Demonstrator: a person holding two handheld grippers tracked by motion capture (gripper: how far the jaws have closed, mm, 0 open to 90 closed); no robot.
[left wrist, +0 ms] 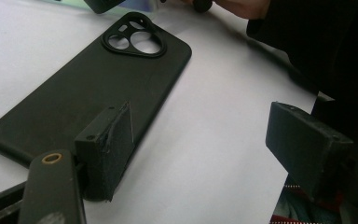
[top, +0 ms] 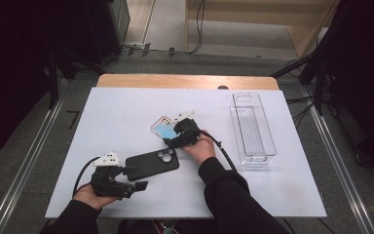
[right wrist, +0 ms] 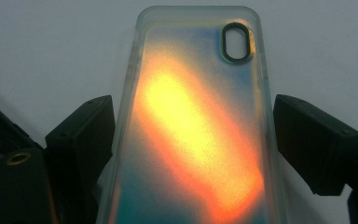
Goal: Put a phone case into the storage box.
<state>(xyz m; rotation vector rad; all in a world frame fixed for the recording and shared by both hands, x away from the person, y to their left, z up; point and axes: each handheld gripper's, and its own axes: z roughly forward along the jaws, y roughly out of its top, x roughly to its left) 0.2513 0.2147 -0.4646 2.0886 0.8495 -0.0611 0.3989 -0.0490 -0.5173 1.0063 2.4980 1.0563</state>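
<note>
At about seven o'clock on the white table (top: 126,105), the left gripper (top: 135,179) lies low in the person's left hand (top: 91,196), near the front edge; its jaws stand wide with nothing between them, and in the left gripper view one jaw rests against the near edge of the black phone case (left wrist: 88,88) while the other hangs well off to the side over bare table; the case is not clamped. That black phone case (top: 152,164) lies flat just right of the gripper, at about six o'clock from the table's centre, its round camera cut-out turned toward one o'clock.

Near the centre of the table the iridescent phone case (top: 163,127) lies flat, with the right gripper (top: 175,130) over its near end and the right hand (top: 202,148) behind it at five o'clock; in the right gripper view the iridescent phone case (right wrist: 196,130) runs up between the two jaws, its oval camera opening at one o'clock, glowing orange and yellow; the jaws sit wide on either side, the left one close to the case's edge, the right one showing a gap, so they straddle it without pressing.

At three o'clock, well apart from both cases, a clear plastic bin (top: 252,127) stands lengthwise near the right edge.
</note>
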